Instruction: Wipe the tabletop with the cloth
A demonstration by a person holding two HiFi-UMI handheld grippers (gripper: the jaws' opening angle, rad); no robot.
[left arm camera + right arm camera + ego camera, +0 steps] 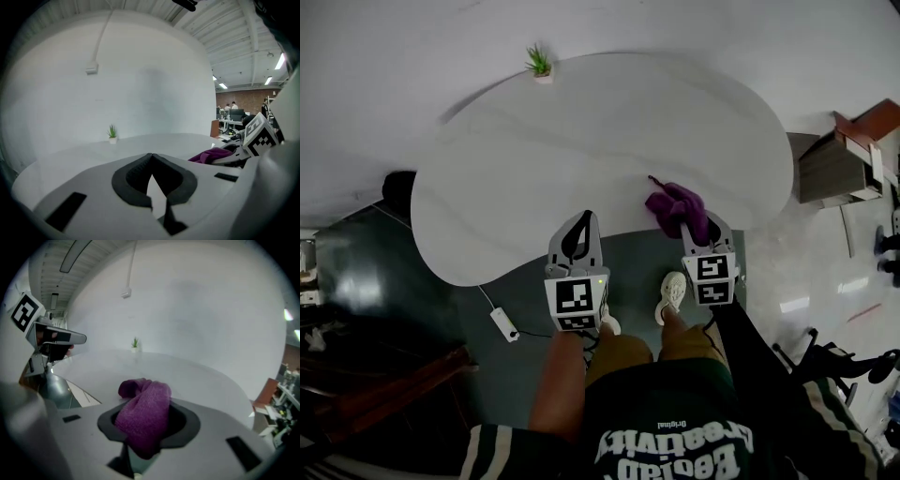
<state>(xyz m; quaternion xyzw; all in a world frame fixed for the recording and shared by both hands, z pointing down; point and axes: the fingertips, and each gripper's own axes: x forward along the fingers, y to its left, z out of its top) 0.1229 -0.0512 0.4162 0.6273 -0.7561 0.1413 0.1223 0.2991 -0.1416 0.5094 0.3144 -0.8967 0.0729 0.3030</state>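
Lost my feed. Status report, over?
Right hand-held gripper shut on purple cloth at near edge of table. Left hand-held gripper shut, empty. Potted plant at far edge.

The person's dark shirt [675, 439] bears white print, seen upside down, reading "Original" and "Creativity".

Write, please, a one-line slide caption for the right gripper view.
Right claw shut on the purple cloth at the white tabletop's near edge, potted plant beyond.
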